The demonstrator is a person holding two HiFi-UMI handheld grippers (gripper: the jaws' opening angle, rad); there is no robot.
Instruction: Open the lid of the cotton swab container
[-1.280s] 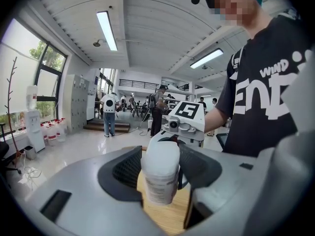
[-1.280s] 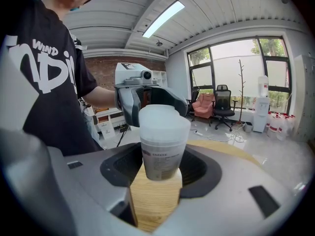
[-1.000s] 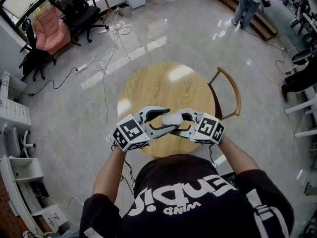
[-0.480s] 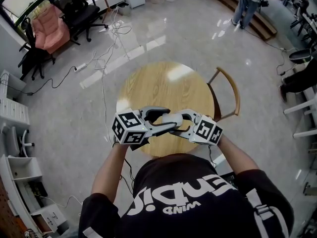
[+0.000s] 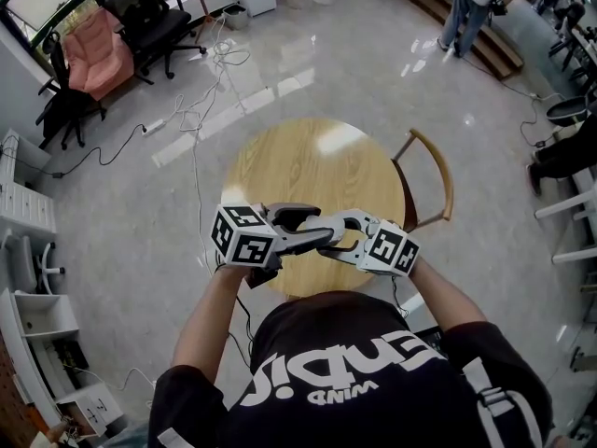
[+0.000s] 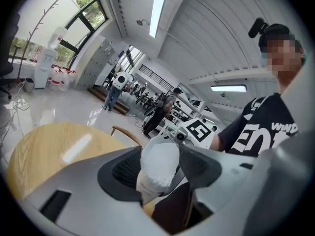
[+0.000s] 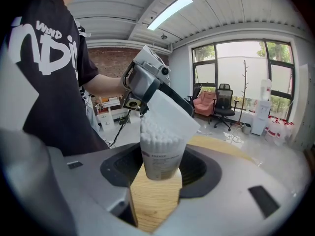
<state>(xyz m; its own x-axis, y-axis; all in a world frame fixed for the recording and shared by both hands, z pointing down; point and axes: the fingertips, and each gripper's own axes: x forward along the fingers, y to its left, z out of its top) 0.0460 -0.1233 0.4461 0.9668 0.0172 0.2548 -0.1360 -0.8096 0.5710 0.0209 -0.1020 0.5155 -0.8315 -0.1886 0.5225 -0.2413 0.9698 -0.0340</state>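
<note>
My R gripper (image 7: 158,173) is clamped on the cotton swab container (image 7: 160,156), which sits upright btwn both pads, just over the near edge of the round wooden table (image 5: 308,166). My L gripper (image 6: 157,181) comes in from the opposite side, pads pinched on the white lid (image 6: 158,161). Lid's tilted up off the container mouth w/ packed swab tips (image 7: 156,131) showing under it. Can't tell if its far edge touches the rim.

The print on the cotton swab container (image 7: 160,156) is too small to read; the table's (image 5: 308,166) near edge hides behind the person (image 5: 354,371).
</note>
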